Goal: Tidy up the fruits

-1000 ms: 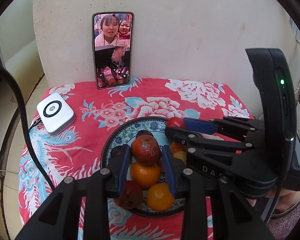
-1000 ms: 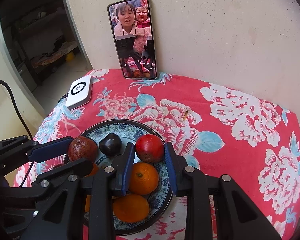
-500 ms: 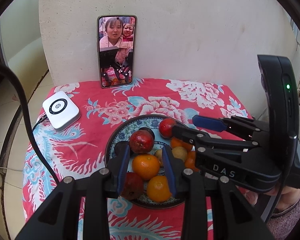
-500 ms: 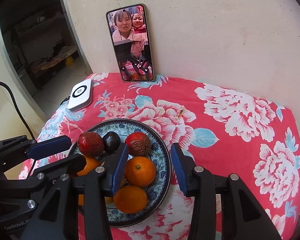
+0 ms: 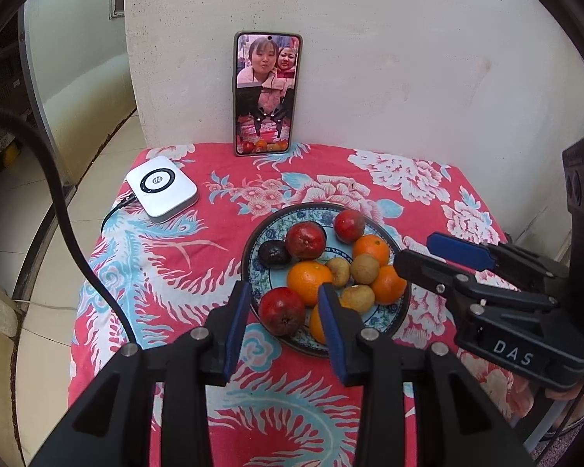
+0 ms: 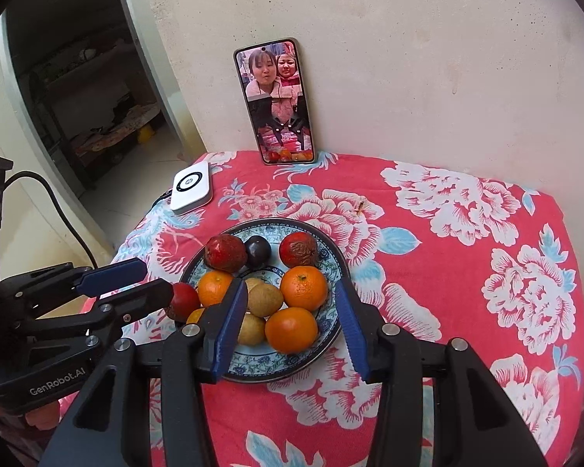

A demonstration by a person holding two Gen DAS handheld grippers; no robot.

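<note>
A blue-patterned plate stands on the red floral tablecloth and holds all the fruit. At the plate's far rim lie two red fruits with a dark plum between them; a third red fruit lies at the near left rim. Four oranges and three small brown fruits fill the middle and the near side, touching one another.

The left gripper hangs over the plate's near left rim, its jaws a little apart and having just been opening; the third red fruit shows between them, but the pads do not press on it. The right gripper hangs over the plate's near rim, jaws wider, having just been opening, holding nothing.

Beyond the plate a smartphone leans upright against the wall. Left of the plate lies a white square device with a cable.
</note>
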